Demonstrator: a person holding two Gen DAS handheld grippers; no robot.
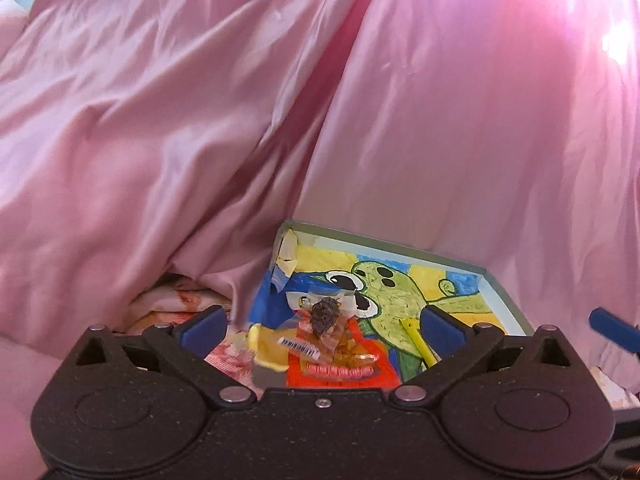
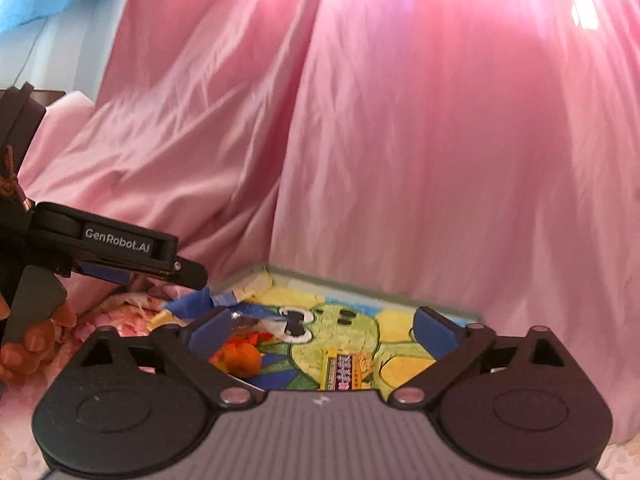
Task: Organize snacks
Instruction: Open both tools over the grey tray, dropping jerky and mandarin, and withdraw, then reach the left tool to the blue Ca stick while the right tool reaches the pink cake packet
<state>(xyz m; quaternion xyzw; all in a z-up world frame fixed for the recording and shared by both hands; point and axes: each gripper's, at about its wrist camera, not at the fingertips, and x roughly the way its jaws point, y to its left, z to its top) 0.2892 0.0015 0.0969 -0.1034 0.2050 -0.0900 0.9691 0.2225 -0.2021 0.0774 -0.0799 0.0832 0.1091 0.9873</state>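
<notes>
Both tools (image 1: 322, 322) (image 2: 324, 330) spread apart, empty, w/ snacks (image 1: 326, 312) in tray (image 1: 508, 292) between fingers.

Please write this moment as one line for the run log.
left tongs: open, empty | right tongs: open, empty | snacks in tray

Two grippers were counted: the left gripper (image 1: 322, 322) and the right gripper (image 2: 324, 330), each with two blue-padded fingers spread apart. One shallow tray (image 1: 508, 292) lined with a single cartoon drawing was seen. In the left wrist view, one clear wrapped snack with a dark lump (image 1: 326, 314) and one yellow packet (image 1: 268, 350) were counted. In the right wrist view, one orange round snack (image 2: 241, 358) and one yellow-and-red printed packet (image 2: 346, 372) were counted. One pink satin curtain (image 2: 400, 140) was hung behind.
</notes>
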